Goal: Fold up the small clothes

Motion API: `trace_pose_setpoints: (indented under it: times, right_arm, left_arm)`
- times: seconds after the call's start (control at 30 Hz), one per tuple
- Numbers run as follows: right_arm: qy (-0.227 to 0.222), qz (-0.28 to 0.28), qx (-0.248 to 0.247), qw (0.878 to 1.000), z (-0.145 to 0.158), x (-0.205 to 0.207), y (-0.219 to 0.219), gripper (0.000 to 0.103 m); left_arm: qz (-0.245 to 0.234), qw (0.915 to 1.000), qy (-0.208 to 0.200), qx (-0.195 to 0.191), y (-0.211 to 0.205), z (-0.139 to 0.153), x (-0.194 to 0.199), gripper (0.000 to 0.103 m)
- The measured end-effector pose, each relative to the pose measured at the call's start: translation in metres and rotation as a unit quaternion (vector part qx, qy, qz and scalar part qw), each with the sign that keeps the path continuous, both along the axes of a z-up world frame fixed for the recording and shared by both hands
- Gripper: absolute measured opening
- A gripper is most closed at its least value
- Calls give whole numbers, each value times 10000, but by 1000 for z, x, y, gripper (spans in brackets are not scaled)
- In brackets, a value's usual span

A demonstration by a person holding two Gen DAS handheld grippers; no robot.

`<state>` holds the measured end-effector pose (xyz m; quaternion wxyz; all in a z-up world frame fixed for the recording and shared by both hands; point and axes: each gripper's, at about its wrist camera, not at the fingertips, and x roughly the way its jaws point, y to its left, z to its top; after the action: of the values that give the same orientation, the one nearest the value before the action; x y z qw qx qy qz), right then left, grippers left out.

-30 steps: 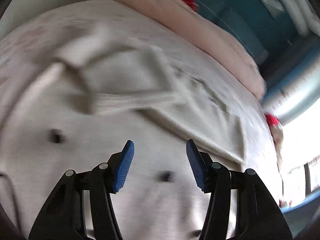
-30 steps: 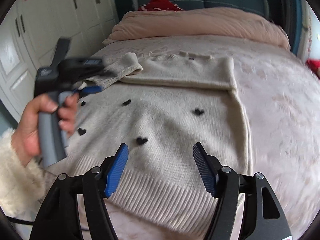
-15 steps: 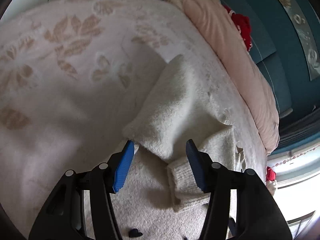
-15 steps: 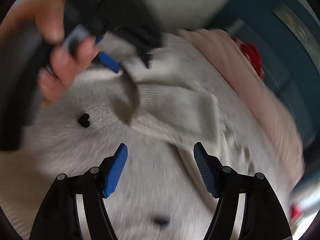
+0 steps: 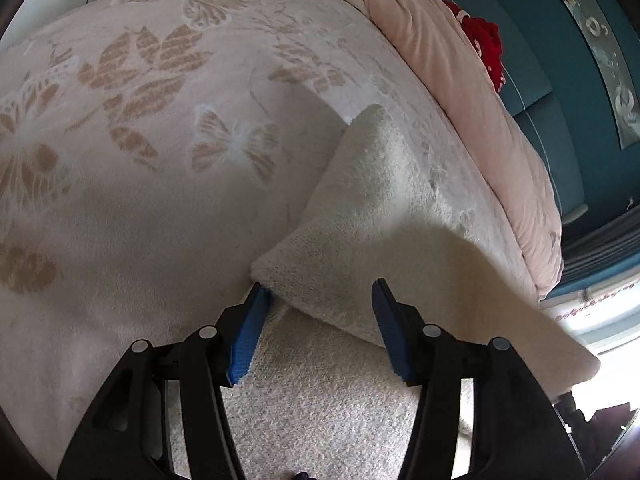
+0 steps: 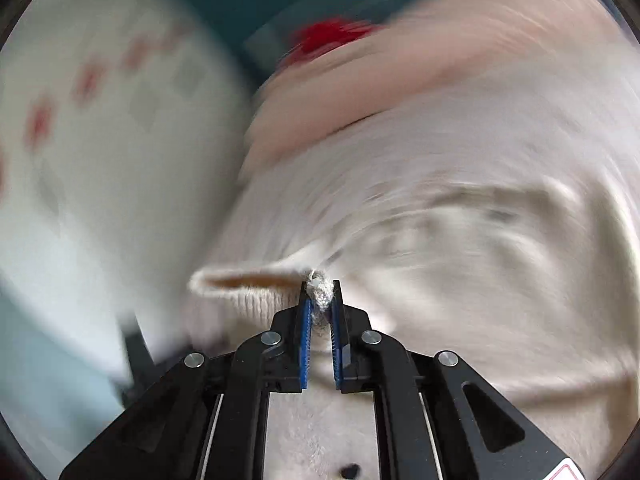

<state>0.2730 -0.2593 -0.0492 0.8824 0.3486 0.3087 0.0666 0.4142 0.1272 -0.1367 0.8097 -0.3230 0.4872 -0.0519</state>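
A cream knit sweater (image 5: 320, 392) with small black hearts lies on the bed. In the left wrist view its sleeve (image 5: 360, 216) is folded across the body. My left gripper (image 5: 318, 300) is open, its jaws astride the sleeve's fold near the sweater's left edge. In the right wrist view my right gripper (image 6: 320, 300) is shut on the ribbed cuff (image 6: 256, 292) of that sleeve and holds it lifted. The view is blurred by motion. The sweater body (image 6: 460, 280) spreads beyond it.
The bed has a pale pink cover (image 5: 132, 152) with a leaf and butterfly pattern. A folded pink duvet (image 5: 472, 92) and a red cushion (image 5: 484, 44) lie at the head by a teal headboard (image 5: 560, 92). White wardrobe doors (image 6: 100, 120) stand on the left.
My right gripper has closed on the sleeve cuff and lifted it; half a second ago it was open above the sweater. My left gripper has edged forward onto the sleeve fold.
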Motion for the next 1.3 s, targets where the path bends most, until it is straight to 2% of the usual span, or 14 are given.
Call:
trace_pose_setpoints:
  times: [0.13,0.27,0.3,0.37,0.43,0.57,0.67,0.73,0.77,0.8,0.83,1.07,1.23,1.3]
  right_arm:
    - [710,-898,767,9905,-49,-18,-87,9]
    - [1420,-812,510,9852,-82,-3,-95,17]
    - [1433,-739,517,9856,-84,-2,-93,19]
    - [1323,-736,545,9870,-82,-4,-87,51]
    - [1145,-781,592,9886,-79,-10,-83,67]
    - [1135,-677,758,9883,-81,-15,-79,69]
    - [797,-789,1075,9879,-81,-28,-82,72]
    - [981,-760,851,9886,-84,-22,-78,72]
    - [1115,-727,613,9892,-87,-15,-76,63]
    - [1119,-690,413,9905,-86,-14,-73,48]
    - [1137,-642,155,9913,-83,-7,-71,8]
    - [-11,-751,-654,9950,6,-20,-85,9]
    - [1702,-504,-886,9801,-85,9,-112,11]
    - [1279,-671,-838,9860,-77,-14,-114,15]
  left_arm:
    - [-19,9999,129,77,-9,3,1,52]
    - [108,9993,352,-40,-17,6,4,55]
    - [165,9991,394,-80,-19,7,4,57]
    - [253,9985,477,-96,-19,7,7,57]
    - [360,9976,541,-238,-17,6,5,55]
    - [312,9975,600,-213,-20,7,3,36]
    - [324,9965,706,-318,-21,2,2,34]
    - [276,9967,722,-228,-23,-2,3,28]
    - [269,9967,729,-215,-24,-4,3,27]
    - [265,9968,726,-220,-25,-4,3,23]
    - [260,9969,709,-222,-26,-4,3,17]
    - [-25,9999,44,-138,-37,25,3,10]
    - [44,9992,364,188,-49,-12,5,12]
    - [152,9996,201,129,-44,-8,-2,12]
